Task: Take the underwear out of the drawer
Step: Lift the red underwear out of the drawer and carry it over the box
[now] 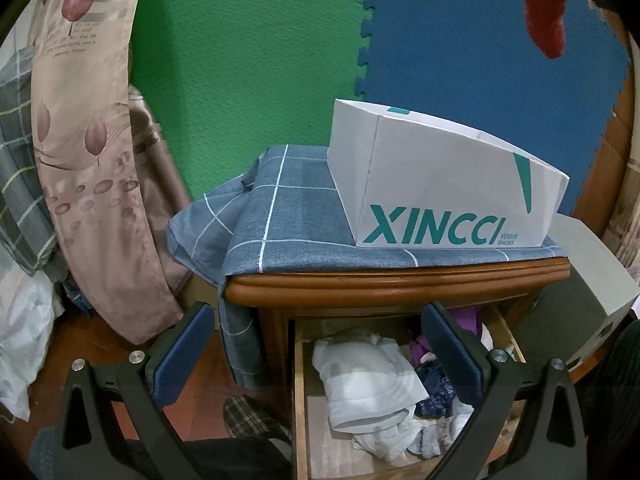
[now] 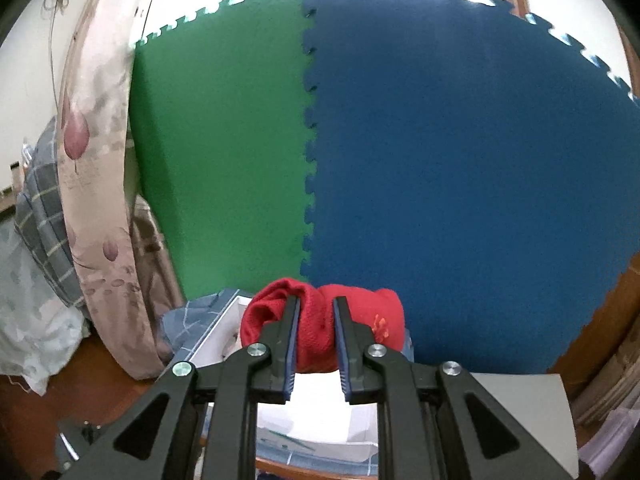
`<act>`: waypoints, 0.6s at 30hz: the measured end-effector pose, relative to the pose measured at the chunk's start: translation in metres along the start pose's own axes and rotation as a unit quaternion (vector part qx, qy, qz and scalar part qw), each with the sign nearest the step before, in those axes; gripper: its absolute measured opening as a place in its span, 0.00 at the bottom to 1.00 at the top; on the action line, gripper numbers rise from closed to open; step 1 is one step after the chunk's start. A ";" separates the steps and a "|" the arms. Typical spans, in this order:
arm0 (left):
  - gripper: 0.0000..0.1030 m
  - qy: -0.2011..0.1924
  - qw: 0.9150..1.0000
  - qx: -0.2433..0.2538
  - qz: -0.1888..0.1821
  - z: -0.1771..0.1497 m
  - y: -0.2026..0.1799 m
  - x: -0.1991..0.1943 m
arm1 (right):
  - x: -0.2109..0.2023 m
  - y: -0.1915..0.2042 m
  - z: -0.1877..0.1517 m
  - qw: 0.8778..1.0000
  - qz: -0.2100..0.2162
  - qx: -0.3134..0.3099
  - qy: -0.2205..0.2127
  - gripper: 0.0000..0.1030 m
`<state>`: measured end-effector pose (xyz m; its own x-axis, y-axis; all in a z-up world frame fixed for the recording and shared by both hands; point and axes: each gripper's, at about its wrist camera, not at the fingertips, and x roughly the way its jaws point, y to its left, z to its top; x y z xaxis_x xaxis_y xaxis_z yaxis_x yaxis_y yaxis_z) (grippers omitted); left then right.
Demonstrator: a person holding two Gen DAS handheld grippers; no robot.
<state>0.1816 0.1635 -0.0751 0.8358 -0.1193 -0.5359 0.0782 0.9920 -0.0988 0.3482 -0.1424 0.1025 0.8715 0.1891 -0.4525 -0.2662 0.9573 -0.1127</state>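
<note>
My right gripper [image 2: 317, 312] is shut on a red piece of underwear [image 2: 316, 336], bunched around both fingers, held high above the white shoe box [image 2: 320, 420]. The same red underwear [image 1: 546, 16] hangs at the top right of the left wrist view. My left gripper [image 1: 320, 328] stands open over the pulled-out wooden drawer [image 1: 300, 380], nothing between its fingers. Inside the drawer lie a white bundle [image 1: 360, 380] and purple and dark blue garments [image 1: 436, 392].
A white XINCCI shoe box [image 1: 432, 184] sits on a blue checked cloth [image 1: 280, 216] covering the wooden nightstand [image 1: 396, 284]. Green [image 1: 248, 60] and blue [image 1: 460, 40] foam mats line the wall. A floral pillow [image 1: 88, 152] leans at left; a grey box lid [image 1: 592, 280] at right.
</note>
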 end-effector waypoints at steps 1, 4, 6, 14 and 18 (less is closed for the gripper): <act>0.99 0.000 1.000 -0.001 -0.001 0.000 0.000 0.000 | 0.006 0.003 0.001 1.000 -0.002 -0.002 0.003 0.16; 0.99 0.000 1.000 -0.003 -0.003 0.000 0.001 0.001 | 0.026 0.008 0.002 1.000 -0.009 -0.007 0.014 0.16; 0.99 0.001 1.000 -0.004 -0.003 0.000 0.001 0.000 | 0.037 0.010 0.002 1.000 -0.015 -0.008 0.018 0.16; 0.99 0.002 1.000 -0.005 -0.007 -0.001 0.002 0.000 | 0.082 0.015 -0.007 0.999 -0.036 0.004 0.041 0.16; 0.99 0.003 1.000 -0.008 -0.007 -0.002 0.003 0.000 | 0.098 0.017 -0.012 0.998 -0.042 0.002 0.049 0.16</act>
<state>0.1811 0.1662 -0.0772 0.8314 -0.1338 -0.5394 0.0810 0.9894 -0.1206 0.4241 -0.1101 0.0457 0.8464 0.0856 -0.5256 -0.1915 0.9699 -0.1505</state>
